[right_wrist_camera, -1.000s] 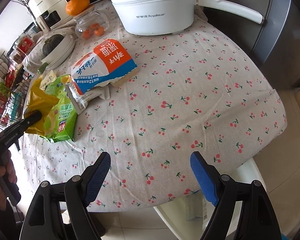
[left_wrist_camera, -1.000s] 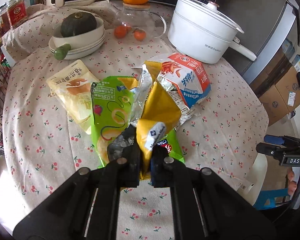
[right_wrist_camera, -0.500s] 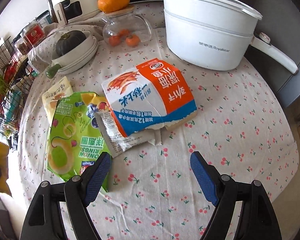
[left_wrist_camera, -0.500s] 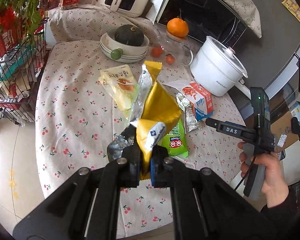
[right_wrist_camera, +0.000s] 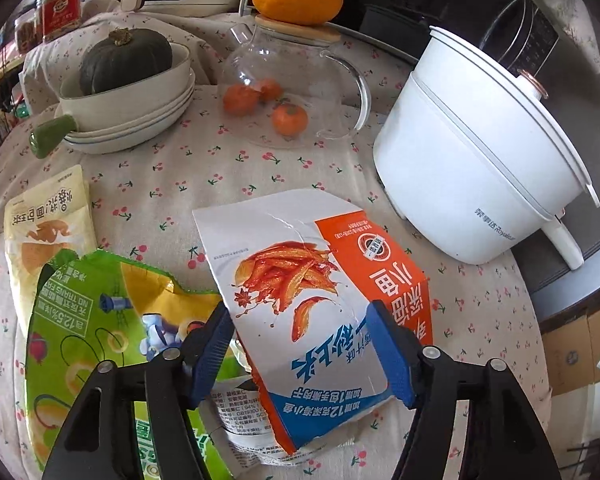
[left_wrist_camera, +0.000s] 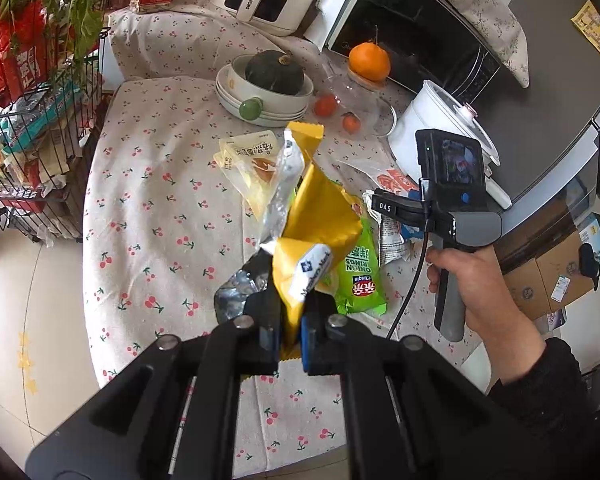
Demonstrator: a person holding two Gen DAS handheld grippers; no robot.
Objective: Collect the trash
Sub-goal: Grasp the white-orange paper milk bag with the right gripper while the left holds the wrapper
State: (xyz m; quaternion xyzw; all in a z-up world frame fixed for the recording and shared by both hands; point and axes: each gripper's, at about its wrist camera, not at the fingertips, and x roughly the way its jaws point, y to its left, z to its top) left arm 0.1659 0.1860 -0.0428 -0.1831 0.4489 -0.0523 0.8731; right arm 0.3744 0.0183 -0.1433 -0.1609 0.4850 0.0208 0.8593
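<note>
My left gripper is shut on a crumpled yellow and silver snack wrapper and holds it up above the table's near edge. A green onion-rings bag, a pale yellow snack packet and a torn white, orange and blue carton lie on the cherry-print tablecloth. My right gripper is open, its blue pads on either side of the carton's near end, just above it. It also shows in the left wrist view, held by a hand.
A white electric pot stands at the right. A glass jug with small oranges and an orange on its lid, and stacked bowls holding a dark squash, stand at the back. A wire rack stands left of the table.
My left gripper has lifted the yellow wrapper up and back from the table. My right gripper has moved in from the table's edge and down over the carton.
</note>
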